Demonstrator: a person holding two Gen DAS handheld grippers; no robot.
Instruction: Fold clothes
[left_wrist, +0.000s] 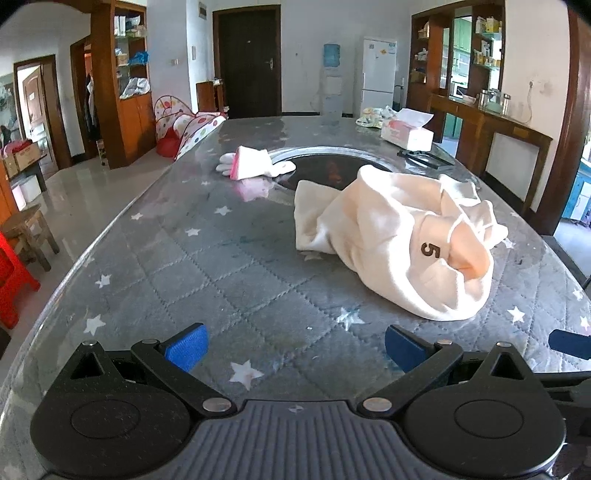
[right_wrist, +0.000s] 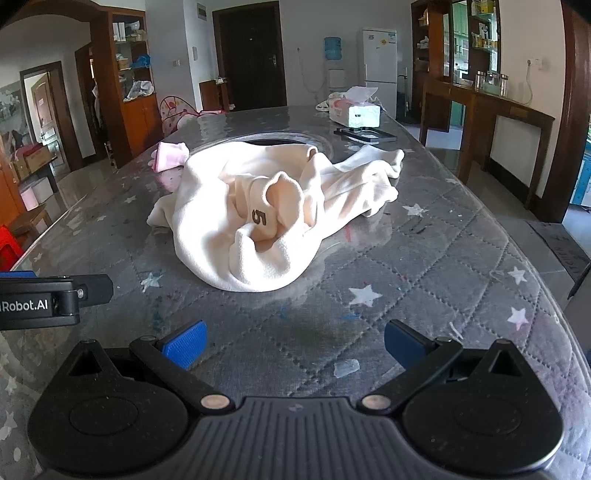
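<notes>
A cream garment (left_wrist: 399, 236) lies crumpled in a loose heap on the desk (left_wrist: 229, 280), unfolded, one sleeve trailing away (a dark "5" shows on an upturned fold).

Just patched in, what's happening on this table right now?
Folding has not begun. A crumpled cream garment marked with a "5" lies in a heap on the grey quilted star-print table. The left gripper and right gripper hover short of it, jaws wide apart and holding nothing. A small pink and white garment lies beyond.
</notes>
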